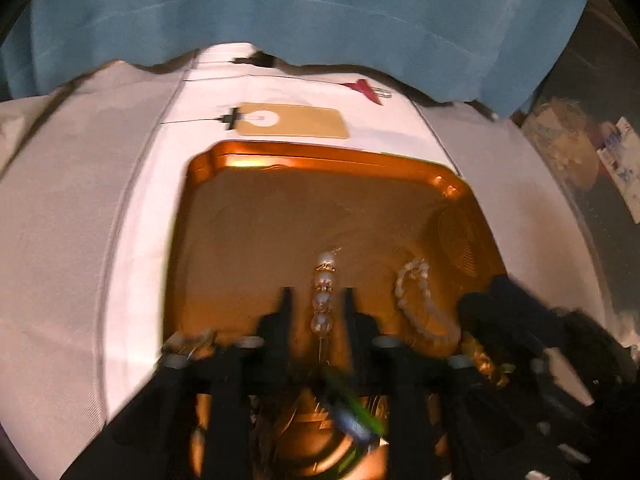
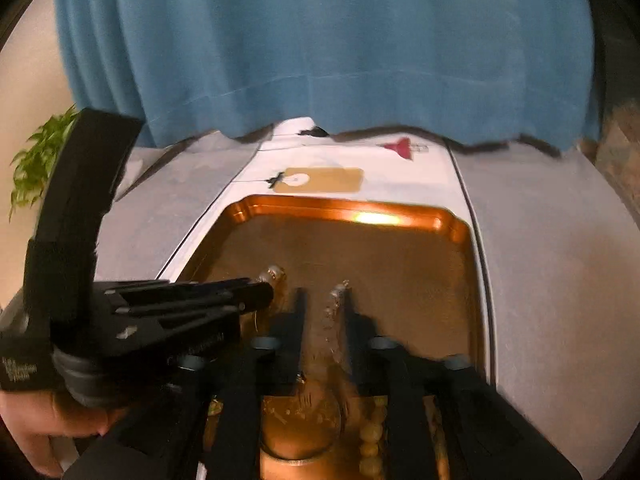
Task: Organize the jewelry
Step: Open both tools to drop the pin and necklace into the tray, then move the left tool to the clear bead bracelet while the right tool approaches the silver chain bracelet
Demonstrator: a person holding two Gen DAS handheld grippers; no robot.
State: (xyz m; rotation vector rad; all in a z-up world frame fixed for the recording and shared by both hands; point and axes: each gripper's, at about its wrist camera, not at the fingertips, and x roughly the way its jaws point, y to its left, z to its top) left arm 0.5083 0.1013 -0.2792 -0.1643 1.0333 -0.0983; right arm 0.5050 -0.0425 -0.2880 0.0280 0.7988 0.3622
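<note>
Both grippers hang over a copper tray point(image 1: 320, 160) that lies on a white cloth point(image 1: 140, 184) on the table.

In the left wrist view, the left gripper point(image 1: 318, 300) has its two black fingers parted. A pearl drop piece point(image 1: 323, 292) lies on the tray floor in the gap between them. It runs straight toward 12 o'clock and I see no finger pressing on it, so this gripper holds nothing. At about 2 o'clock from it, a small clear-bead bracelet point(image 1: 420, 300) lies curled on the tray. The dark body of the right gripper point(image 1: 504, 320) comes in at 3 o'clock, just beside the bracelet.

In the right wrist view, the right gripper point(image 2: 322, 300) also has its fingers apart. A blurred beaded strand point(image 2: 334, 312) lies between them, close against the right finger; it is probably the same bracelet, but the blur does not let me be sure. The pads do not clamp on it. The left gripper point(image 2: 256, 294) reaches in from 9 o'clock, and a hand point(image 2: 44, 432) holds its handle at 8 o'clock.

Beyond the tray, at 12 o'clock, a tan card tag point(image 1: 294, 120) lies flat on the cloth, and a red clip point(image 1: 366, 89) lies further at 1 o'clock. A blue curtain point(image 1: 300, 12) hangs behind the table. A green plant point(image 2: 36, 160) is at 10 o'clock in the right wrist view.
</note>
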